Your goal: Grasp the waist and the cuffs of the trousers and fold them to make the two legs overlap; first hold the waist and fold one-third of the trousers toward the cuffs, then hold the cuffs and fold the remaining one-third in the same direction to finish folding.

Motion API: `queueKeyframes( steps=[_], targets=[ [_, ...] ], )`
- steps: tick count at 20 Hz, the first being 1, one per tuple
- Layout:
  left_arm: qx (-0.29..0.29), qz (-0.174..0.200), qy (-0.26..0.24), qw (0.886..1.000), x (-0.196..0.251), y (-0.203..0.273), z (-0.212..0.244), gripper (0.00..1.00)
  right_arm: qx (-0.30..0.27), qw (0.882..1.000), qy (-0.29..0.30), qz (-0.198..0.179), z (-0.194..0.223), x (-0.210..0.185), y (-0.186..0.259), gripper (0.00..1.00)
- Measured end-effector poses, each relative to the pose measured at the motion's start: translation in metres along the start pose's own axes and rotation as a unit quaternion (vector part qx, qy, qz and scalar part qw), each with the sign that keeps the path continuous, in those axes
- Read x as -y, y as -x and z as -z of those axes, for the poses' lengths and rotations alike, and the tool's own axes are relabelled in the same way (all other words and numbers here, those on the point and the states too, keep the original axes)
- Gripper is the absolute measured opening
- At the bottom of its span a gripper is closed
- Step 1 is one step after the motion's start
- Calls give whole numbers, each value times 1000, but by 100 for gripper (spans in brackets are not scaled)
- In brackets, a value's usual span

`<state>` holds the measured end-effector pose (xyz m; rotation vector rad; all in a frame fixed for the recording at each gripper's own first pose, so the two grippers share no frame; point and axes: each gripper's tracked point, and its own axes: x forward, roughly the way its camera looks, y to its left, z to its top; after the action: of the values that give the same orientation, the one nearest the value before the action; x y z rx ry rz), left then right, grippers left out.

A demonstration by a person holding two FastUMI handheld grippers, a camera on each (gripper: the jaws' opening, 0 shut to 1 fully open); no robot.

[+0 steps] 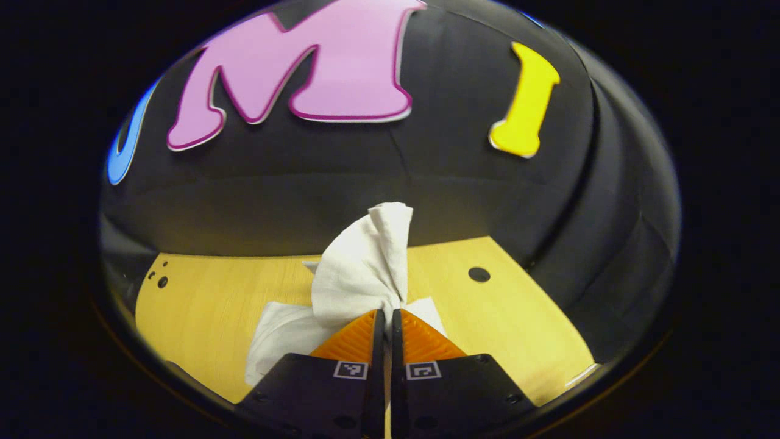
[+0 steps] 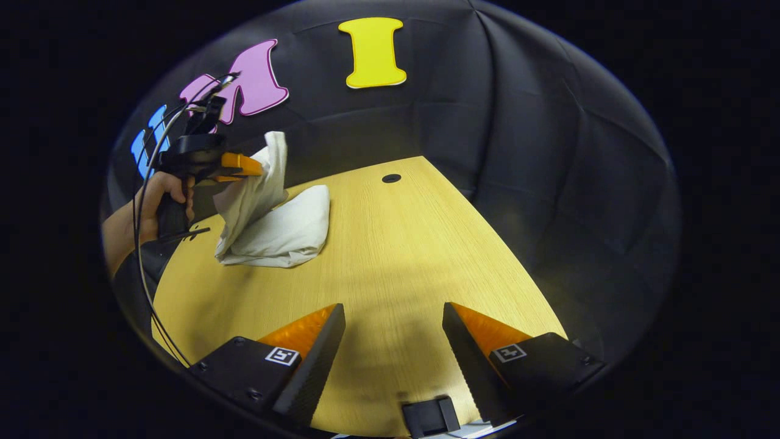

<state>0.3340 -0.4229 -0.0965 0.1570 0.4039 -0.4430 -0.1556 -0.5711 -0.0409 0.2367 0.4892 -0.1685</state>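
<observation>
Wood-grain counter [image 2: 390, 256] against black cloth wall, round hole [image 2: 391, 178] near far edge. White trousers [image 2: 286, 231] bunched at counter's far left in right gripper view, mostly a lumpy heap resting on the wood, one end pulled up off it.

Left hand-held gripper [image 1: 388, 317] pressed together on a wad of that cloth; fabric fans upward past the fingertips, rest droops to the counter just below. Same gripper seen from right gripper view [image 2: 244, 166], held by a hand [image 2: 159, 201], cable trailing down, cloth hanging from the tips. Which end is pinched, waist or cuff: cannot tell, too crumpled.

Right hand-held gripper [image 2: 393, 341] spread wide, holding nothing, low over bare counter near the front edge, well apart from the trousers.

Step in hand, by judgement: garment not yet laid out, no clean fold visible, so early in the task. To do well: lift high enough for cloth to hang free and untwist, bring right gripper in to take the opposite end or matching corner, pull taut between both, then lay flat before any thirds fold. Risk: single-point pinch lets cloth rope up and legs misalign.

Orientation: no clear long axis while heaped; lifted part runs roughly vertical from the pinch, heap on counter stretches loosely away from the left gripper toward counter's middle. Waist and cuff direction not readable.
</observation>
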Motion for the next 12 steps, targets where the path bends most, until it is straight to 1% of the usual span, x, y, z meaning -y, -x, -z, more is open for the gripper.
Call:
queueKeyframes(
  steps=[1, 2, 4, 6, 7, 8, 9, 11, 12],
  targets=[
    [-6, -3, -15, 1000, 2, -4, 6, 5, -3, 1000, -5, 0, 2, 2, 0, 99],
    [-10, 0, -22, 1000, 5, -9, 11, 10, -5, 1000, -10, 1, 4, 4, 0, 99],
    [-7, 25, -9, 1000, 19, -8, 18, 12, -11, 1000, -17, 9, 5, 6, 0, 99],
    [-1, 51, 7, 999, 37, 3, 17, 19, -5, 1000, -19, 4, 1, 2, -2, 99],
    [1, 56, 9, 998, 38, 8, 16, 25, -3, 1000, -14, 3, -1, 1, 1, 99],
    [7, 59, 8, 998, 37, 15, 15, 40, -1, 1000, -7, 1, -1, -1, 0, 99],
    [15, 59, 6, 998, 33, 24, 12, 47, -1, 1000, -4, -2, 0, -4, 2, 99],
    [31, 57, 4, 998, 20, 43, 10, 74, -3, 1000, -4, -9, 0, -14, -2, 99],
    [33, 51, 2, 998, 11, 57, 11, 91, -3, 1000, -6, -12, -1, -19, -1, 99]
  ],
)
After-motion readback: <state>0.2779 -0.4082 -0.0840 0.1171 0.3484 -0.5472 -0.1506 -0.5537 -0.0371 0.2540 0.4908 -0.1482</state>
